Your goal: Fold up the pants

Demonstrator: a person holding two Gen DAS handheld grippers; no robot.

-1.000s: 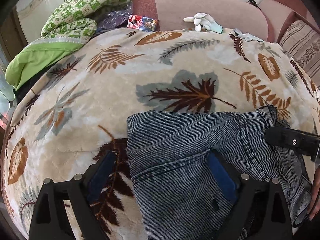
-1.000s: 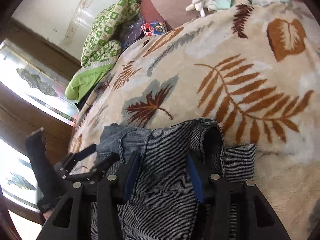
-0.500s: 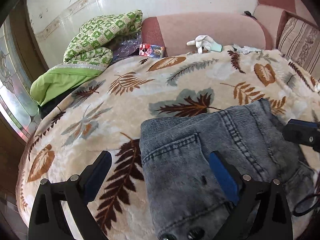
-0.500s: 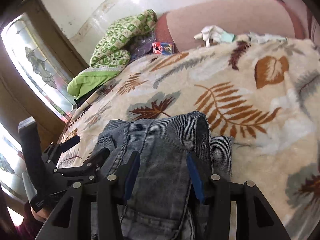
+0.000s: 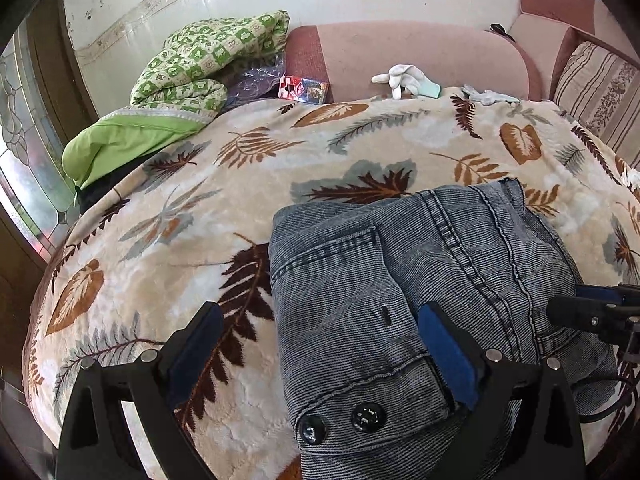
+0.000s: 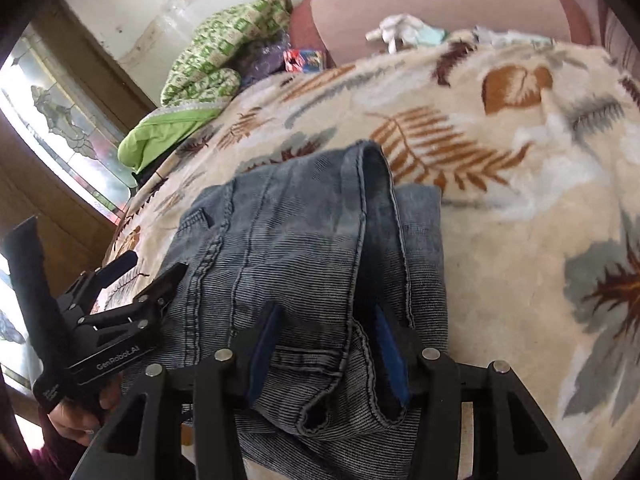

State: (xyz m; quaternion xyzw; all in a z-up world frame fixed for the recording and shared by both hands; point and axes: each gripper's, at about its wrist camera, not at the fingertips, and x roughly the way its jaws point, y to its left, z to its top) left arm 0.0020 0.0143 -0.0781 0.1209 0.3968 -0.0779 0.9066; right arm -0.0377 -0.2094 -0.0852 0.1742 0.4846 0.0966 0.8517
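The grey-blue denim pants [image 5: 420,280] lie folded in a thick bundle on the leaf-print blanket [image 5: 200,208], waistband and two dark buttons toward me. My left gripper [image 5: 320,352] is open, its blue-padded fingers straddling the bundle's left edge near the waistband. In the right wrist view the pants [image 6: 288,248] show a raised folded edge. My right gripper [image 6: 326,354] is partly open, its pads on either side of that fold near the belt loop, not clamped. The left gripper [image 6: 120,312] appears at that view's left, and the right gripper [image 5: 592,312] at the left view's right edge.
A green patterned quilt [image 5: 200,64] is piled at the back left. A pink sofa back [image 5: 400,52], a white glove [image 5: 400,78], a small colourful packet [image 5: 304,88] and a striped cushion [image 5: 596,88] line the far side. A window [image 6: 60,128] is on the left.
Both grippers have drawn back and up from the pants. More of the bundle, with its waistband buttons, now shows. The pants stay on the blanket.
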